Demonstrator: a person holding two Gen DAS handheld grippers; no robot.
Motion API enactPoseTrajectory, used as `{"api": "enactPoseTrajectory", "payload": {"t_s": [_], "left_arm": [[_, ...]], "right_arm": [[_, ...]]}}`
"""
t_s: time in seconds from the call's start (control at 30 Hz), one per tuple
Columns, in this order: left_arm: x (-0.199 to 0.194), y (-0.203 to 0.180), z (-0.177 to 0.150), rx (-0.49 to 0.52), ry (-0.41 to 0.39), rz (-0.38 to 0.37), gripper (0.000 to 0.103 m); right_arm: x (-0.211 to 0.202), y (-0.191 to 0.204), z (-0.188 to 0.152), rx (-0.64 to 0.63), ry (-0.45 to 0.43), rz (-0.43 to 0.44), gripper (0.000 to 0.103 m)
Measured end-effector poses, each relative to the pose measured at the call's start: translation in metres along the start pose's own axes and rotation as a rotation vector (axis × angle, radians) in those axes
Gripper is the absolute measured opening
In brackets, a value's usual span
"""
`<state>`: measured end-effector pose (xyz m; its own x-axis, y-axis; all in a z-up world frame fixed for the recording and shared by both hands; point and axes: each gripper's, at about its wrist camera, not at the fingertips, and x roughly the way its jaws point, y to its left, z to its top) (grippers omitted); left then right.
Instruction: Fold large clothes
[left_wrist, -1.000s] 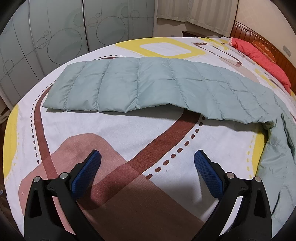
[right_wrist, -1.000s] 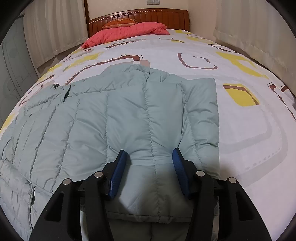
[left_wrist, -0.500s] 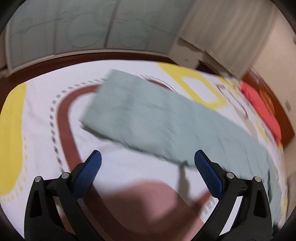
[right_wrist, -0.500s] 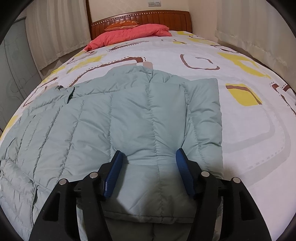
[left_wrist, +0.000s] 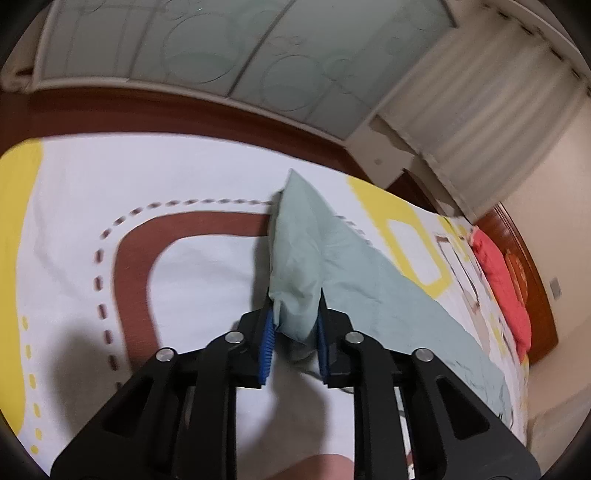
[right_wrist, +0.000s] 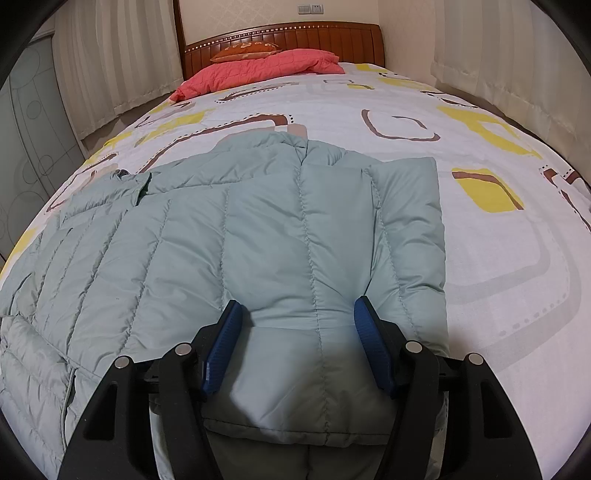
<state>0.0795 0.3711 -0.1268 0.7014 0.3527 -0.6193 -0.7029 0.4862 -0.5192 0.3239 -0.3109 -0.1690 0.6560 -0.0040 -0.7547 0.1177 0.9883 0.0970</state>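
The end of the puffy green jacket's sleeve (left_wrist: 295, 291) is pinched tight in the left gripper (left_wrist: 294, 306) above the bed (left_wrist: 207, 266). The right gripper (right_wrist: 298, 314) is held wide open, its blue pads pressed on the jacket (right_wrist: 258, 240) with nothing gripped.

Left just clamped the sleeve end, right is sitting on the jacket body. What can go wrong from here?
1. The left gripper pinches only the tip of the pale green quilted down jacket's sleeve; slick puffy fabric may slip out when pulled.
2. The right gripper has its jaws open on either side of the jacket body, not clamped, so the body may drag across the patterned bedsheet.
3. The already folded right edge might spring open.
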Motion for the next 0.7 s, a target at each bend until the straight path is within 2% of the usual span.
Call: {"api": "enactPoseTrajectory", "payload": {"t_s": [0.1,0.2,0.4,0.7], "left_arm": [[-0.008,-0.027,-0.002,0.083,-0.029,-0.033,0.014],[-0.019,-0.058,-0.011,0.159,-0.039,-0.098,0.013],[-0.030,-0.128,-0.052,0.297,0.033,-0.233,0.012],[-0.034,-0.242,-0.142,0.530,0.161,-0.350,0.012]], "right_arm": [[0.000,0.000,0.000,0.000,-0.001,0.000,0.063],[0.000,0.000,0.000,0.000,-0.002,-0.001,0.063],[0.000,-0.001,0.001,0.005,-0.004,0.004,0.063],[-0.001,-0.002,0.001,0.019,-0.010,0.016,0.063]]}}
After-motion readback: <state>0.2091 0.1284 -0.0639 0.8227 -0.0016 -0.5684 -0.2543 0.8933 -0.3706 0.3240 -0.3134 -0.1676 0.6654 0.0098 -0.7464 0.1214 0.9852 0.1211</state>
